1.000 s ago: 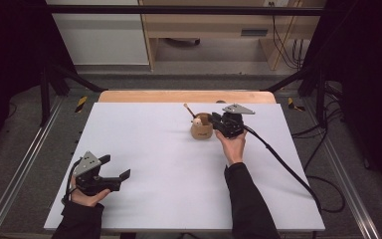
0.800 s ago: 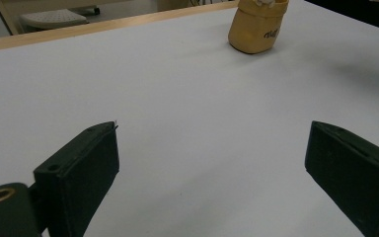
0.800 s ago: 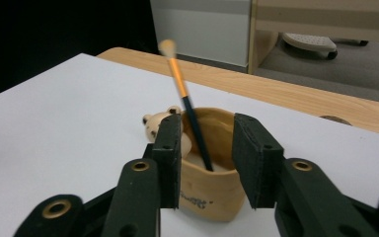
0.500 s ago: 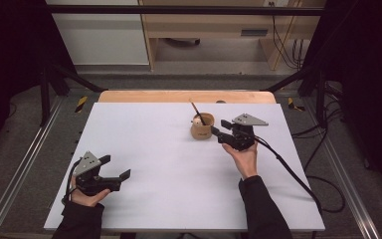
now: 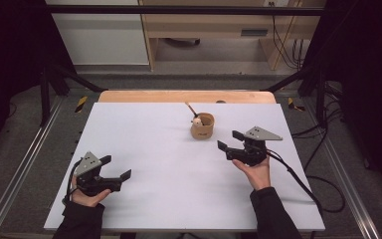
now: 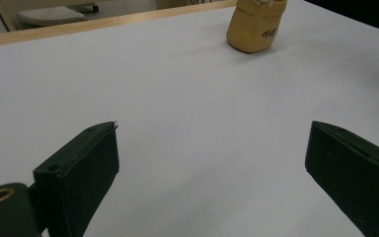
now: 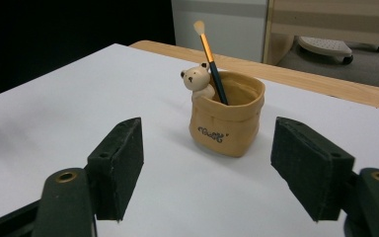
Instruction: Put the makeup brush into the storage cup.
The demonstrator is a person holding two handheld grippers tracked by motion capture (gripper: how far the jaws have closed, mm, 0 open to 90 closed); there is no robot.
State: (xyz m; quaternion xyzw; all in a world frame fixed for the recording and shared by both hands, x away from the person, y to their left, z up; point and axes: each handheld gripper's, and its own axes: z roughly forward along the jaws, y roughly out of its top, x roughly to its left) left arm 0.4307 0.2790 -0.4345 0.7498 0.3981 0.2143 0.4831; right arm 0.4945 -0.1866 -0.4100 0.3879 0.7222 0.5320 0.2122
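Observation:
A tan sack-shaped pot (image 5: 202, 126) stands upright on the white table (image 5: 169, 199), right of centre toward the back. A small bear figure (image 7: 197, 81) peeks over its rim. A thin brush (image 7: 209, 54) leans inside it, bristles up. My right gripper (image 5: 229, 140) sits to the right of the pot and nearer the person, apart from it. Its jaws have just been opening and hold nothing; the pot (image 7: 227, 123) lies beyond them. My left gripper (image 5: 116, 167) rests open at the near left, far from the pot (image 6: 254, 27), with bare table between its fingers (image 6: 79, 173).
A wooden strip (image 5: 186, 96) runs along the table's far edge. Metal rails (image 5: 25, 164) flank the table on both sides. A black cable (image 5: 298, 179) trails from the right gripper off the table's right side. Wide bare table lies between the two hands.
The right gripper has drawn back from the pot, toward the right and the person, and its jaws stand wider apart. The pot with the brush now stands free. The left hand has not moved.

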